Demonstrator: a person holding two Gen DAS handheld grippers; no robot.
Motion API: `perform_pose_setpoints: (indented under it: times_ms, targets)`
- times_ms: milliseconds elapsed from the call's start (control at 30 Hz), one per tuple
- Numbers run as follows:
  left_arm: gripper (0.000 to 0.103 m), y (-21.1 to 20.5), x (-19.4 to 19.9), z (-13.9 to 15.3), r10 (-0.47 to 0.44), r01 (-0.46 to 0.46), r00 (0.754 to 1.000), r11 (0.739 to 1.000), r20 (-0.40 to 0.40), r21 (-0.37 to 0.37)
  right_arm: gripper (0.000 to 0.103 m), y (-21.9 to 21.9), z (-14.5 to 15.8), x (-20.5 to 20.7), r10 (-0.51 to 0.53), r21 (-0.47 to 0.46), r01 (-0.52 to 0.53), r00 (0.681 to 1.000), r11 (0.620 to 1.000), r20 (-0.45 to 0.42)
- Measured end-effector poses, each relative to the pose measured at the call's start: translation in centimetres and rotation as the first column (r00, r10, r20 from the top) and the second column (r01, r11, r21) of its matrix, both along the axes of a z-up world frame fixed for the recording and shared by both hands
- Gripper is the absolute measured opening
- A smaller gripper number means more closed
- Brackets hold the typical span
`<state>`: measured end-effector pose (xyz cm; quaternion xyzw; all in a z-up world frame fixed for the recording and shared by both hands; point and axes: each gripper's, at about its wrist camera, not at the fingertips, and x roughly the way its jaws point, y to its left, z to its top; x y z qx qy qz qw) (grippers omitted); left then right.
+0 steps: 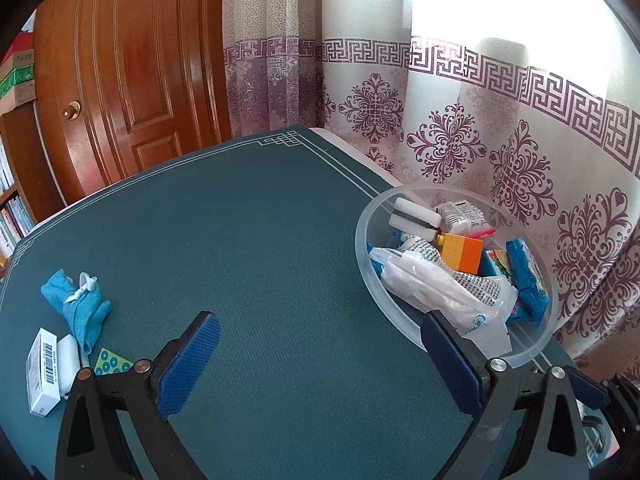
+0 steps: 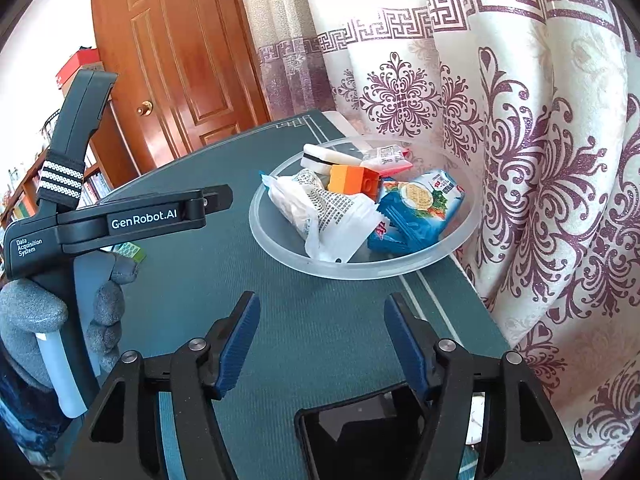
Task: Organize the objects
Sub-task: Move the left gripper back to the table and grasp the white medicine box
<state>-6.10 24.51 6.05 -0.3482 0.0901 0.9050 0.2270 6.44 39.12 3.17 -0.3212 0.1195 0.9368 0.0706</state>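
A clear plastic bowl (image 1: 362, 240) (image 2: 272, 248) stands at the right edge of the green table mat (image 1: 248, 240). It holds an orange block (image 2: 352, 180), a white packet (image 2: 320, 212), a blue snack packet (image 2: 420, 208) and a white sponge (image 2: 328, 156). On the mat's left lie a blue cloth (image 1: 80, 304), a white barcode box (image 1: 42, 372) and a green dotted card (image 1: 112, 362). My left gripper (image 1: 320, 320) is open and empty over the mat, between cloth and bowl. My right gripper (image 2: 322, 300) is open and empty, just short of the bowl.
A patterned curtain (image 2: 540, 200) hangs close behind and to the right of the bowl. A wooden door (image 1: 132, 80) and bookshelves (image 1: 12, 208) stand beyond the table's far left. A grey-gloved hand (image 2: 32, 312) grips the other tool's handle left of my right gripper.
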Motion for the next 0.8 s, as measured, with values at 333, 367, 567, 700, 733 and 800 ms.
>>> perform_pose_setpoints:
  times_ms: [333,367,567,700,733,800]
  targets:
    - [0.102,-4.0,0.0,-0.1,0.039,-0.039,0.999,0.999,0.011,0.018,0.067,-3.0,-0.2,-0.9,0.057,-0.013,-0.056,0.998,0.998,0.028]
    - [0.102,-4.5,0.0,-0.1,0.043,-0.044,0.999,0.999,0.012,0.022,0.067,-3.3,-0.3,-1.1,0.061,-0.013,-0.060,0.998,0.998,0.031]
    - [0.102,-7.8,-0.1,-0.3,0.082,-0.083,0.997,0.996,0.014,0.026,0.067,-5.2,-0.8,-2.1,0.096,-0.032,-0.095,0.994,0.995,0.057]
    - [0.102,-10.6,-0.3,-0.3,0.124,-0.125,0.992,0.992,0.016,0.033,0.067,-6.5,-1.0,-2.7,0.120,-0.039,-0.118,0.991,0.992,0.065]
    - [0.102,-11.3,-0.3,-0.2,0.136,-0.136,0.991,0.990,0.016,0.034,0.067,-6.9,-1.0,-2.9,0.126,-0.040,-0.124,0.990,0.991,0.065]
    - [0.102,-12.9,-0.2,-0.2,0.158,-0.158,0.987,0.987,0.015,0.038,0.067,-7.7,-1.0,-3.2,0.139,-0.043,-0.137,0.988,0.990,0.067]
